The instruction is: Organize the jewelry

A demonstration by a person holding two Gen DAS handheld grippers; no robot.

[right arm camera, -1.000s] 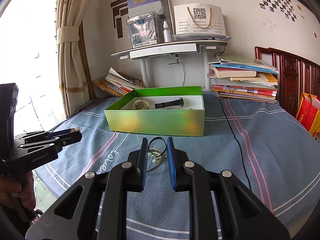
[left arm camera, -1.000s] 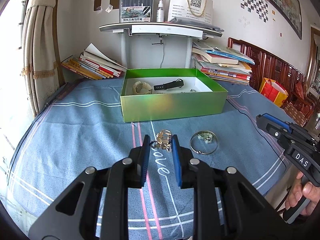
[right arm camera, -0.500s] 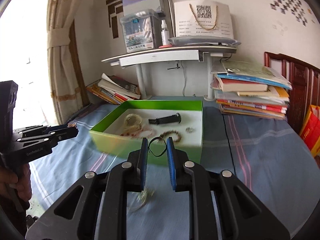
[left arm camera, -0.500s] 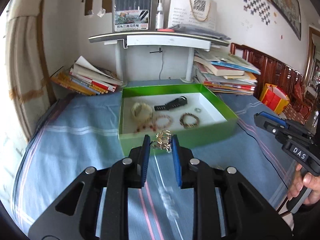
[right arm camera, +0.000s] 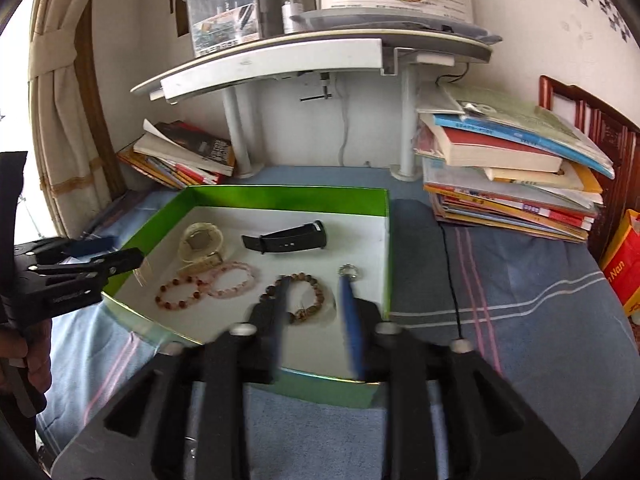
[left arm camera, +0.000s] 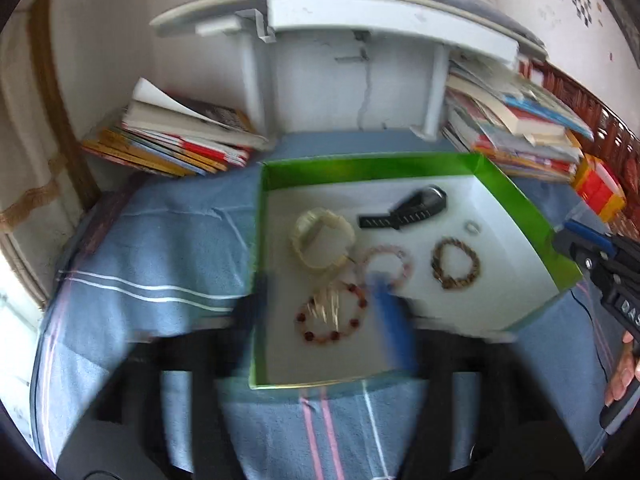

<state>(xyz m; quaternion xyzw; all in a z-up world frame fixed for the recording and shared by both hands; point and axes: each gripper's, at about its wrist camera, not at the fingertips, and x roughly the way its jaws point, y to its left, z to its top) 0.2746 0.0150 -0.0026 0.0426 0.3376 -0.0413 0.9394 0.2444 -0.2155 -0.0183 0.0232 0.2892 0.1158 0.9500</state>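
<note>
The left hand-held gripper (left arm camera: pixel 320 312) hangs over the near-left part of the shallow green cardboard box with a white floor (left arm camera: pixel 520 204), its jaws opening; a blurred gold trinket (left arm camera: pixel 328 306) shows between them, untouched by the pads. The right hand-held gripper (right arm camera: pixel 314 312) is over the box's near-right part, jaws opening, nothing visibly pressed between them. Inside the box lie a red bead bracelet (right arm camera: pixel 178 294), a pink bead bracelet (right arm camera: pixel 232 280), a brown bead bracelet (right arm camera: pixel 316 286), a black wristband (right arm camera: pixel 288 238) and a cream bangle (right arm camera: pixel 200 242). The box sits on a blue striped cloth (right arm camera: pixel 500 320) covering the table.

Green box (right arm camera: pixel 384 216) with white floor, black watch (right arm camera: pixel 290 240), blue cloth (right arm camera: pixel 520 340) striped pink and white
</note>
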